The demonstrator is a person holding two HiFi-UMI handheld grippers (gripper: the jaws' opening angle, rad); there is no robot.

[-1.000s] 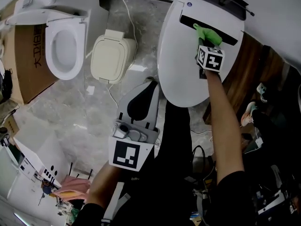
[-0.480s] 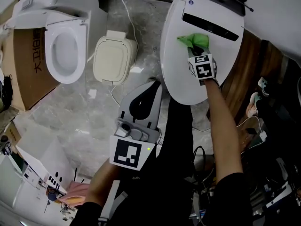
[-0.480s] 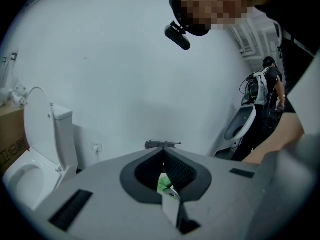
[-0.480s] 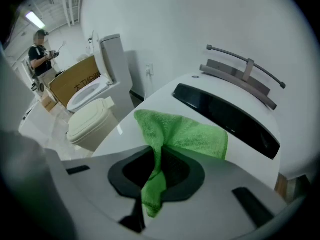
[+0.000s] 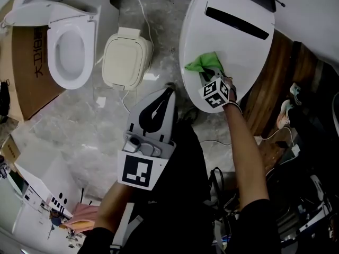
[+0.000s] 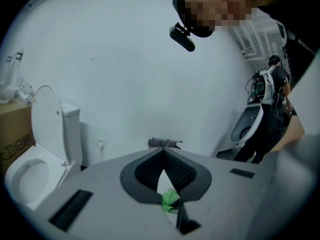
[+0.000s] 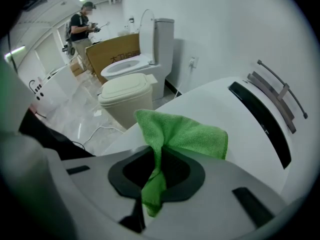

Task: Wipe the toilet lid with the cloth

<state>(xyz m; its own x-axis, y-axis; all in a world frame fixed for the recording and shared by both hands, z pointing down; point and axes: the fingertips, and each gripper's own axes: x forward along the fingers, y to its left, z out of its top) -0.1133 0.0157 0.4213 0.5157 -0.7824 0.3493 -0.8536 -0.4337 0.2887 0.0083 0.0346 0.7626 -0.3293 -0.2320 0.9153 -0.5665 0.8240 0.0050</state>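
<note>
Since a second ago your right gripper (image 5: pixel 208 77) has dragged the cloth (image 5: pixel 204 63) down the toilet lid (image 5: pixel 233 44), from beside the long dark slot (image 5: pixel 237 23) near the hinge end to the lower half, close to the lid's left edge. Your left gripper (image 5: pixel 170 87) has scarcely shifted.

Your right gripper's jaws are pressed together on the cloth. In the right gripper view a green fold runs down between the two dark pads and hangs out below them, while the rest spreads ahead of the jaws over the white lid. How much cloth is pinched inside the pads is hidden. From your head view the marker cube and the cloth itself cover those jaws, so the grip cannot be read there.

Your left gripper's jaws meet at their tips and hold nothing, and it is held well clear of the lid's surface, pointing toward its lower edge. A thin wedge stays open behind the tips; a scrap of green shows through it, and it is too small to say more.

The lid's hinge end is cut off by the top of your head view. Left of it on the marble floor (image 5: pixel 100 126) stand a closed beige unit (image 5: pixel 125 57) and an open white toilet (image 5: pixel 69 46).
</note>
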